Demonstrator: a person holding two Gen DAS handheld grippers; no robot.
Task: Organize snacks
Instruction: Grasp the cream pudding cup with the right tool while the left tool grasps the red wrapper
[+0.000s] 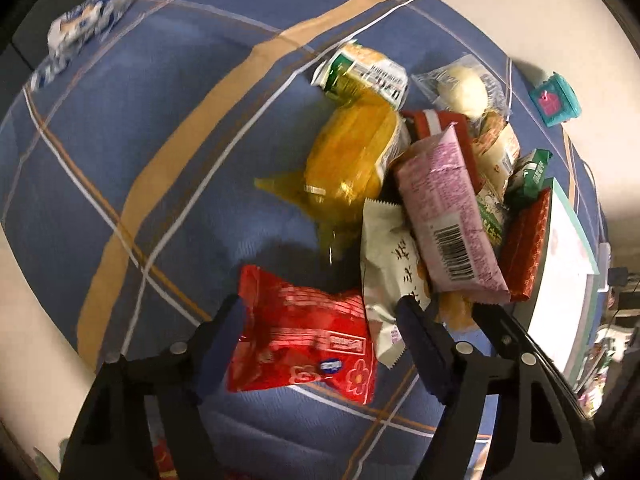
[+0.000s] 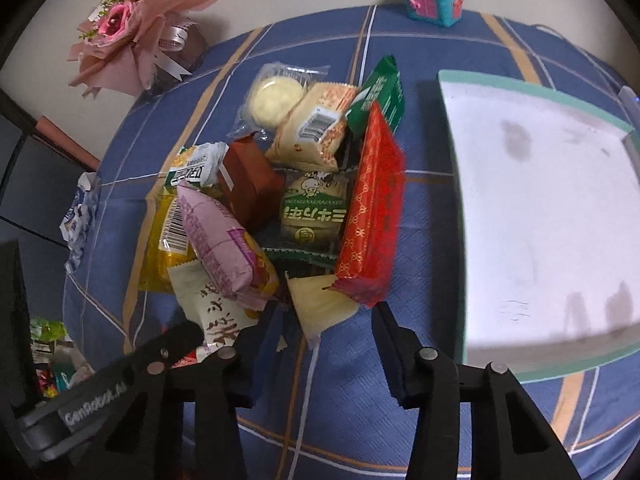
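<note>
With the left gripper [image 1: 320,320] half-closed astride the red snack packet [image 1: 302,350] on the blue-checked surface [image 1: 160,140], pads seemingly not yet pressing, squeeze its middle gently; your right gripper [image 2: 324,322], also part-open, straddles the pale yellow packet [image 2: 318,306] beside the white tray [image 2: 532,208].

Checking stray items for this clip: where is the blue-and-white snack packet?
In the left wrist view the blue-and-white packet lies alone at the cloth's far upper-left edge, apart from the pile; the right wrist view shows it at the left edge.
</note>
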